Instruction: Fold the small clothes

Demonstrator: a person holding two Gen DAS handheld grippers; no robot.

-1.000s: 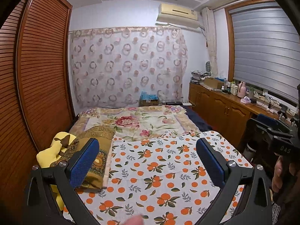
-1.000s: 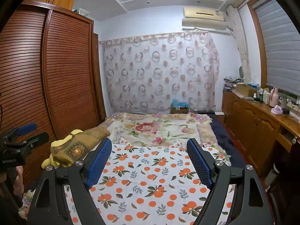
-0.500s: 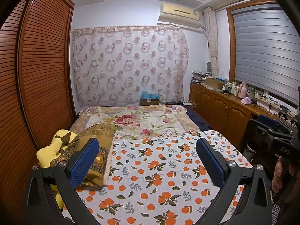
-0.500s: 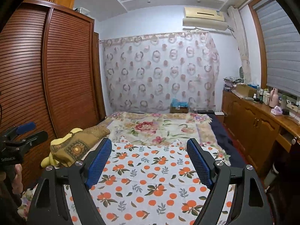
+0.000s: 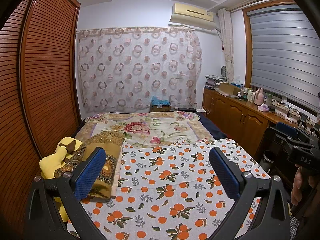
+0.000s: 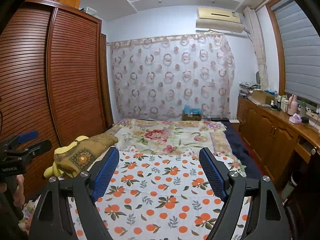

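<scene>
No small garment shows in either view. My left gripper is open and empty, held above a white sheet printed with oranges that covers the near part of the bed. My right gripper is also open and empty above the same sheet. The right gripper also shows at the right edge of the left wrist view, held in a hand. The left gripper shows at the left edge of the right wrist view. Both have blue pads.
A brown patterned pillow and a yellow cloth lie at the bed's left. A floral blanket covers the far half. A louvred wardrobe stands left; a wooden cabinet with bottles stands right. A curtain hangs behind.
Both grippers have tilted slightly upward, so the room sits a little lower in both views. A fingertip at the bottom of the left wrist view one second ago is gone. The jaws stay open.
</scene>
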